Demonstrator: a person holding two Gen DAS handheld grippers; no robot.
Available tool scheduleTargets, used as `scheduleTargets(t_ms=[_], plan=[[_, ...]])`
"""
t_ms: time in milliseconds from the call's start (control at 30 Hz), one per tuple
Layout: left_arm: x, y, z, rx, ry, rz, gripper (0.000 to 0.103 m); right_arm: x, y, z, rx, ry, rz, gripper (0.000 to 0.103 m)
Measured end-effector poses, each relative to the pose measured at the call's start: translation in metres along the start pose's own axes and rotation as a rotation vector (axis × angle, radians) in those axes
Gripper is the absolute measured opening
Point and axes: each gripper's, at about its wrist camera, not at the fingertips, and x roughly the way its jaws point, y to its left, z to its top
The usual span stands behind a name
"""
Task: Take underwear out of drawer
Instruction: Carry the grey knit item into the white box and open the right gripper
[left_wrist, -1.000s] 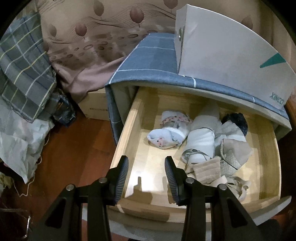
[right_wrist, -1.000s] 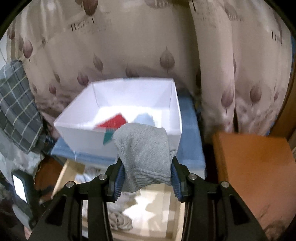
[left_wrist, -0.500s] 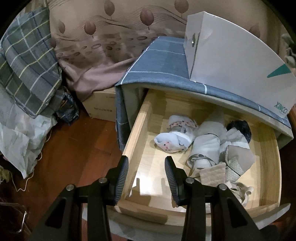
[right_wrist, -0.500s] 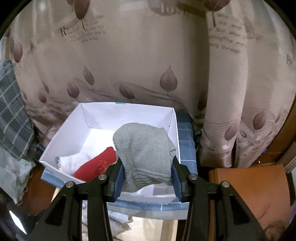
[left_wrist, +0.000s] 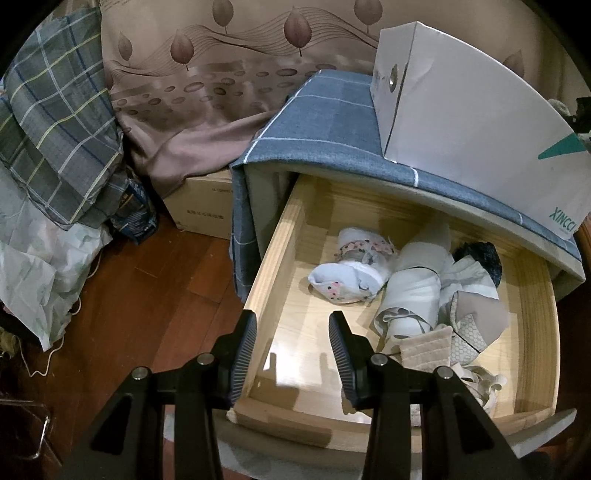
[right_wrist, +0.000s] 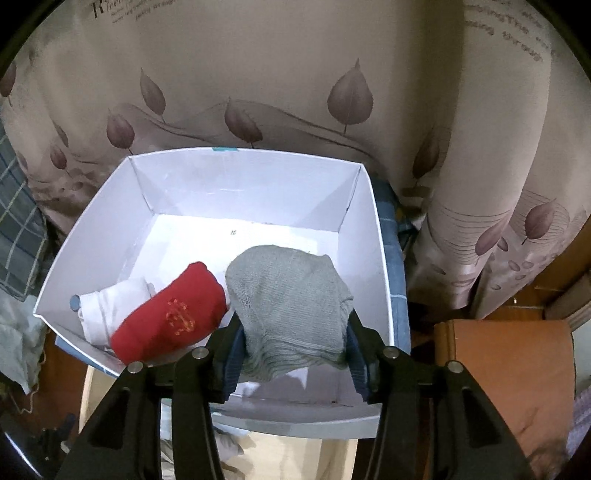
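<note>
While the right gripper (right_wrist: 293, 345) hangs over the white box (right_wrist: 369, 236), its fingers (right_wrist: 232, 354) are opening, with a grey knitted garment (right_wrist: 291, 306) between them; the pads still touch its sides. Inside the box lie a red folded garment (right_wrist: 173, 314) and a white rolled garment (right_wrist: 110, 306). The box stands on a blue checked cloth (left_wrist: 325, 122) covering the cabinet. The left gripper (left_wrist: 293, 345) hovers above the front left corner of the open wooden drawer (left_wrist: 280, 240), fingers apart and empty. Rolled underwear (left_wrist: 410, 288) remains piled in the drawer's right half.
</note>
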Motion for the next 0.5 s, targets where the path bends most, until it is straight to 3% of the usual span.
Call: scheduleTargets(t_ms=[500], plan=[[0.001,0.001,0.000,0.001,0.008,-0.005,0.041,-0.002,0.003,-0.001,-0.010,0.010,0.011,0.059]])
